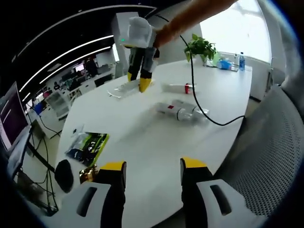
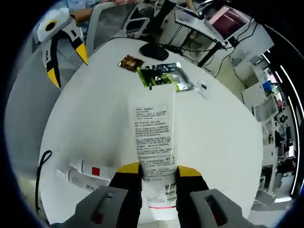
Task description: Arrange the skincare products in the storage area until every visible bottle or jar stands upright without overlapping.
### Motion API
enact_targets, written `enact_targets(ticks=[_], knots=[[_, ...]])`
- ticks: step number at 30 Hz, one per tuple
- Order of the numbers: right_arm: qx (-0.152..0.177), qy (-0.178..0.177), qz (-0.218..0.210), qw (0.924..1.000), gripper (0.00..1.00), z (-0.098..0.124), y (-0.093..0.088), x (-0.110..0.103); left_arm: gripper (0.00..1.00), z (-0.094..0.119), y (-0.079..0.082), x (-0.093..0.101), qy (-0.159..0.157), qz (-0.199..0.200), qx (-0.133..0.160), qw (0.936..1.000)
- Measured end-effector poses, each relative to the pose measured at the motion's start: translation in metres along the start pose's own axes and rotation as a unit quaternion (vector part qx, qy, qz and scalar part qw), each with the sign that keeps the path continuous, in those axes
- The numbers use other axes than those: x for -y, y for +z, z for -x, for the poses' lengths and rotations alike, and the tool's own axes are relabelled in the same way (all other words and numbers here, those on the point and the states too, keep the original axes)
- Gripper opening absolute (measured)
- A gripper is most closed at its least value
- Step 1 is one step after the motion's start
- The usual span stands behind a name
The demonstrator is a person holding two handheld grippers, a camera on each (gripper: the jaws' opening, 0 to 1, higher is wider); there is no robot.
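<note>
Our right gripper (image 2: 158,172) pinched the white tube (image 2: 153,142) above the table (image 2: 228,142); our left gripper (image 1: 153,172) was spread, empty. We judged it best to stand the tube away from the lying bottles (image 1: 179,110).

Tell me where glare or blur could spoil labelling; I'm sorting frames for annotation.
Left gripper view: window blown out white, right gripper soft against it. Right gripper view: even light, white tube has legible print, edges bent by fisheye.
</note>
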State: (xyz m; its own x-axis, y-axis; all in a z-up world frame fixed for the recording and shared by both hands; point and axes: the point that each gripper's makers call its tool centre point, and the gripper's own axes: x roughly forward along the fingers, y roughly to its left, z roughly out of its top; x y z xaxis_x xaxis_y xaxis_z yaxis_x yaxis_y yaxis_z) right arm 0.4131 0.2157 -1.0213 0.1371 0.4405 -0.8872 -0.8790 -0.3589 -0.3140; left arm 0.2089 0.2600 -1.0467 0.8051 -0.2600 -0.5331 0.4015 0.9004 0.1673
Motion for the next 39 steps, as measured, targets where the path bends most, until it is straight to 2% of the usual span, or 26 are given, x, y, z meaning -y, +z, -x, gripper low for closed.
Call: enact_targets(ticks=[4, 7, 10, 14, 16, 18, 19, 22, 23, 24, 26, 28, 30, 35, 39], knots=[[0.031, -0.013, -0.039, 0.9987, 0.19, 0.012, 0.008, -0.006, 0.41, 0.0, 0.002, -0.001, 0.0, 0.005, 0.004, 1.0], [0.067, -0.025, -0.082, 0.9941, 0.19, 0.023, 0.018, -0.014, 0.41, 0.0, 0.001, 0.001, -0.004, 0.003, 0.0, 1.0], [0.098, -0.032, -0.121, 0.9873, 0.19, 0.033, 0.025, -0.027, 0.42, 0.0, 0.001, 0.002, -0.004, 0.003, -0.001, 1.0], [0.129, -0.049, -0.176, 0.9748, 0.19, 0.047, 0.027, -0.043, 0.43, 0.001, 0.005, 0.001, -0.001, 0.006, 0.009, 0.9999], [0.147, -0.051, -0.207, 0.9658, 0.19, 0.053, 0.03, -0.052, 0.42, 0.003, 0.009, 0.003, -0.008, 0.003, 0.015, 0.9998], [0.168, -0.054, -0.23, 0.9571, 0.19, 0.059, 0.033, -0.059, 0.39, 0.007, 0.017, 0.005, -0.013, 0.002, 0.037, 0.9992], [0.172, -0.056, -0.236, 0.9548, 0.19, 0.061, 0.034, -0.06, 0.38, 0.007, 0.017, 0.005, -0.012, 0.003, 0.037, 0.9992], [0.195, -0.066, -0.267, 0.9413, 0.19, 0.072, 0.036, -0.068, 0.39, 0.007, 0.018, 0.002, -0.01, 0.02, 0.04, 0.999], [0.206, -0.07, -0.284, 0.9341, 0.19, 0.076, 0.037, -0.071, 0.39, 0.007, 0.019, 0.0, -0.007, 0.02, 0.042, 0.9989], [0.209, -0.072, -0.289, 0.9315, 0.19, 0.077, 0.038, -0.071, 0.39, 0.007, 0.02, 0.0, -0.006, 0.02, 0.043, 0.9989], [0.236, -0.08, -0.317, 0.9153, 0.19, 0.087, 0.042, -0.076, 0.39, 0.007, 0.021, 0.0, -0.007, 0.023, 0.043, 0.9988], [0.254, -0.084, -0.334, 0.9035, 0.19, 0.092, 0.044, -0.08, 0.39, 0.007, 0.022, 0.004, -0.012, 0.019, 0.044, 0.9988], [0.265, -0.08, -0.349, 0.8953, 0.2, 0.095, 0.045, -0.087, 0.39, 0.006, 0.021, 0.006, -0.018, 0.018, 0.042, 0.9988], [0.266, -0.068, -0.346, 0.8974, 0.2, 0.094, 0.049, -0.106, 0.41, 0.006, 0.02, 0.011, -0.03, 0.02, 0.038, 0.9986], [0.271, -0.059, -0.348, 0.8956, 0.2, 0.093, 0.052, -0.12, 0.44, 0.009, 0.026, 0.019, -0.057, 0.031, 0.051, 0.9966]])
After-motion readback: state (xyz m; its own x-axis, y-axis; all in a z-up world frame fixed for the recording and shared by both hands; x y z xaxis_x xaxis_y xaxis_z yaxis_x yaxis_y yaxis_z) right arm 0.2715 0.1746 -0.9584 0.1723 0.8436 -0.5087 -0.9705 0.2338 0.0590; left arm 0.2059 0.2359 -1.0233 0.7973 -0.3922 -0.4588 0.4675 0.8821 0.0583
